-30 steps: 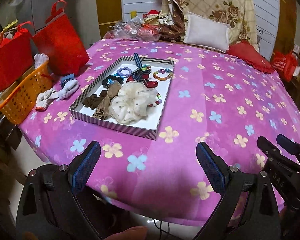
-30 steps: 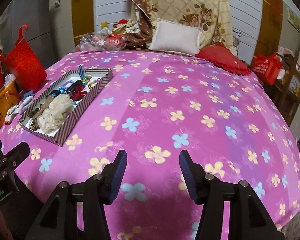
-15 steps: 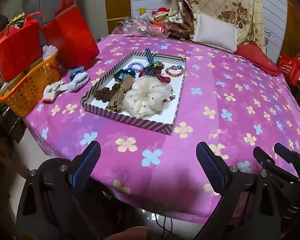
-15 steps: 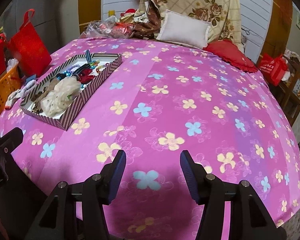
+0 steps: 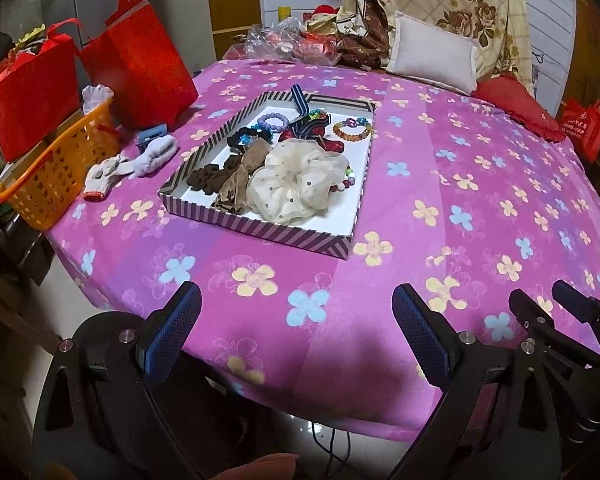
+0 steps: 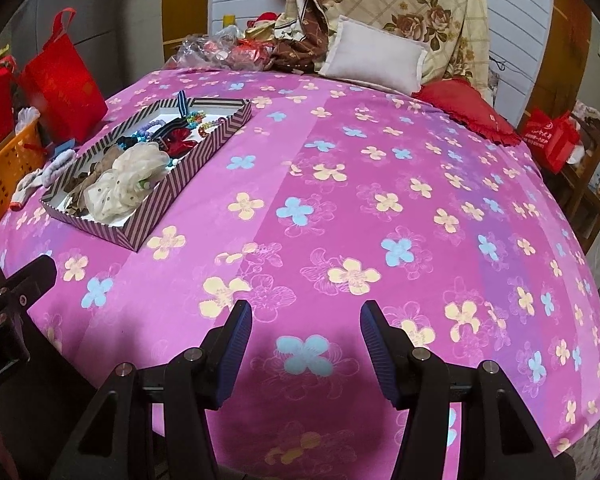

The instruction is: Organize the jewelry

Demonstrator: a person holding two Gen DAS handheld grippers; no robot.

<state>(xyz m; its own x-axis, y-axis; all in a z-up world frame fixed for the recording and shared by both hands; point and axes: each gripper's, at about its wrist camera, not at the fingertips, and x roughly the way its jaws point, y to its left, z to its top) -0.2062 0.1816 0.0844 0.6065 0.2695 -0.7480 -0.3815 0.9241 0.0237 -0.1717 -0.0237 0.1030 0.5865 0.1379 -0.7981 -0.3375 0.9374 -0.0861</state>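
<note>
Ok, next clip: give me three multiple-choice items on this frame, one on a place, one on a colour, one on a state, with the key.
1. Where does the cream scrunchie lie?
A. in the striped tray
B. in the orange basket
C. on the bare cloth

2. What colour is the flowered bedspread?
A. green
B. pink-purple
C. white

3. How do the left gripper and right gripper stand?
A. both shut on beads
B. one holds the tray
C. both open, empty

Key: A, it rests among the hair ties inside the tray; B, pink-purple shows between the flowers; C, only cloth shows between both pairs of fingers.
</note>
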